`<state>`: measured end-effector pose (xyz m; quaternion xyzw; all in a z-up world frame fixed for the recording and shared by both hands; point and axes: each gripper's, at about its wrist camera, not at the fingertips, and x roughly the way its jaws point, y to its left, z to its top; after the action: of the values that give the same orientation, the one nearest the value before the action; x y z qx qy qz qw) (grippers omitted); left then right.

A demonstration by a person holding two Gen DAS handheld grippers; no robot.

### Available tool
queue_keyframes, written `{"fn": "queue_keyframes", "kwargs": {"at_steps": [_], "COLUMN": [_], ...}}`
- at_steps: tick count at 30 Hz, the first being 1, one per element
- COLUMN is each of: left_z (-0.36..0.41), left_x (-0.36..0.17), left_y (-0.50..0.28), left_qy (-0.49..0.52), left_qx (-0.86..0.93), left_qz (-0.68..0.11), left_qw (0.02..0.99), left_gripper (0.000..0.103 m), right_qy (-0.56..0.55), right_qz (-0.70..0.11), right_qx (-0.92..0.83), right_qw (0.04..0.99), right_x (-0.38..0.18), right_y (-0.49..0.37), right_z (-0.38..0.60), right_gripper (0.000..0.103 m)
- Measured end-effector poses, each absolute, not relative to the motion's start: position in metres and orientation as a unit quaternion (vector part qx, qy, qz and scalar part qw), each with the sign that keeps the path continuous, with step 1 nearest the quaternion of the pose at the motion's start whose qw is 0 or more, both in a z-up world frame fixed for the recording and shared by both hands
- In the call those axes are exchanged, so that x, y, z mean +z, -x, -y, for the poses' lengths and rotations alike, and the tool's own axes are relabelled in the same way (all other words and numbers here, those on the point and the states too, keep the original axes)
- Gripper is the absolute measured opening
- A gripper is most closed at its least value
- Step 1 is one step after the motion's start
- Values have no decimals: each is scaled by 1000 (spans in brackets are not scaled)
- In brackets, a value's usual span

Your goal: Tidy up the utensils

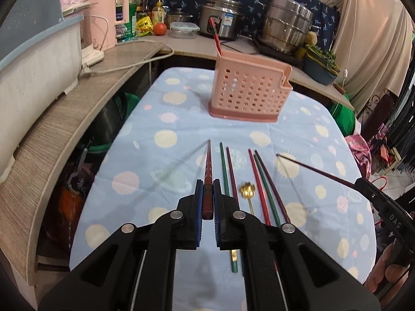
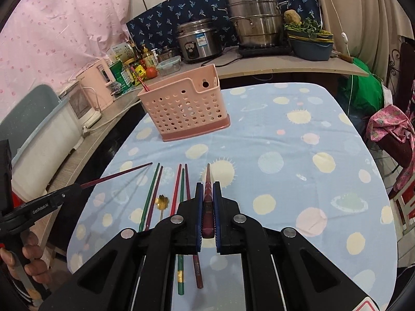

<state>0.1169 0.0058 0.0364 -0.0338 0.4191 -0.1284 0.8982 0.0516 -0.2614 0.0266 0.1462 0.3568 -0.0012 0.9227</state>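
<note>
A pale blue cloth (image 1: 166,119) dotted with cream and pink circles covers the bench. The perforated holder (image 1: 249,92) is pink. Loose chopsticks (image 1: 264,184) are green, red and maroon; the spoon (image 1: 247,190) is gold.

Both grippers are the same build: chunky black plastic linkage arms with round silver pivot pins. The left gripper (image 1: 207,194) and right gripper (image 2: 208,194) each have blue ribbed pads lining the fingers (image 1: 199,194). Thin white cables run down the body. White lettering's printed along the side, and there's a red-edged sticker at one corner.
</note>
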Motion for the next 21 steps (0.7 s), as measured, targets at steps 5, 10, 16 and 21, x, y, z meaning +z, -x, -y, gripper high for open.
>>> {"fn": "queue_keyframes", "kwargs": {"at_steps": [5,10,16,21], "left_z": [-9,-8,-5,0], "left_x": [61,80,95,106], "left_y": [-134,-148,-158,-166], "left_qy": [45,43,36,34], "left_qx": [-127,-124,-127,-133], "left_qz": [-398,-378,-361,-353], "left_qw": [907,916,923,925], "left_gripper": [7,7,7,7], "right_qy": [-146,-147,-144,-140], "right_qz": [-334,-317,-304,-295], "right_qx": [1,0,-7,-12], "right_qw": [931,937,942,945], "right_x": [46,59,72,83], "right_y": [-65,-77,-85,-90], "right_z": [265,267,272,280], "right_gripper": [7,7,7,7]}}
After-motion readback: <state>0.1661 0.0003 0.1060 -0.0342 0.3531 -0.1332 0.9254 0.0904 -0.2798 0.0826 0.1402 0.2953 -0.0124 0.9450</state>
